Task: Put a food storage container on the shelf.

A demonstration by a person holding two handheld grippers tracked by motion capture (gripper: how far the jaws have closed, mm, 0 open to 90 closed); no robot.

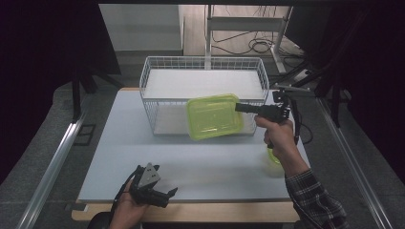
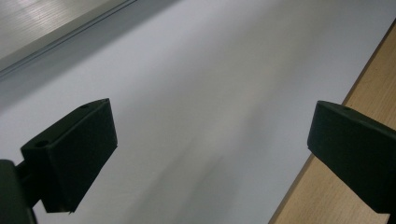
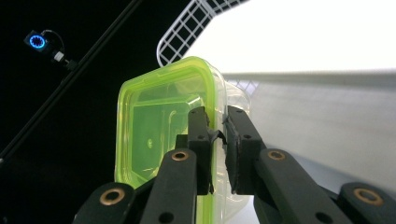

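Observation:
A clear food container with a lime-green lid (image 1: 213,117) hangs tilted in the air, just in front of the white wire basket (image 1: 152,78). My right gripper (image 1: 238,108) is shut on its right rim and reaches in from the right. In the right gripper view the jaws (image 3: 217,135) pinch the lid's edge, and the container (image 3: 149,135) stands on its side beyond them. My left gripper (image 1: 168,196) rests in a hand at the table's front edge, jaws pointing right. In the left gripper view it (image 2: 210,149) is open over bare tabletop with nothing between the pads.
The grey tabletop (image 1: 143,143) has a wooden front strip (image 2: 327,205). The wire basket sits at its far middle, with its corner (image 3: 187,28) visible in the right gripper view. A small lime-green object (image 1: 273,157) lies on the table under my right wrist.

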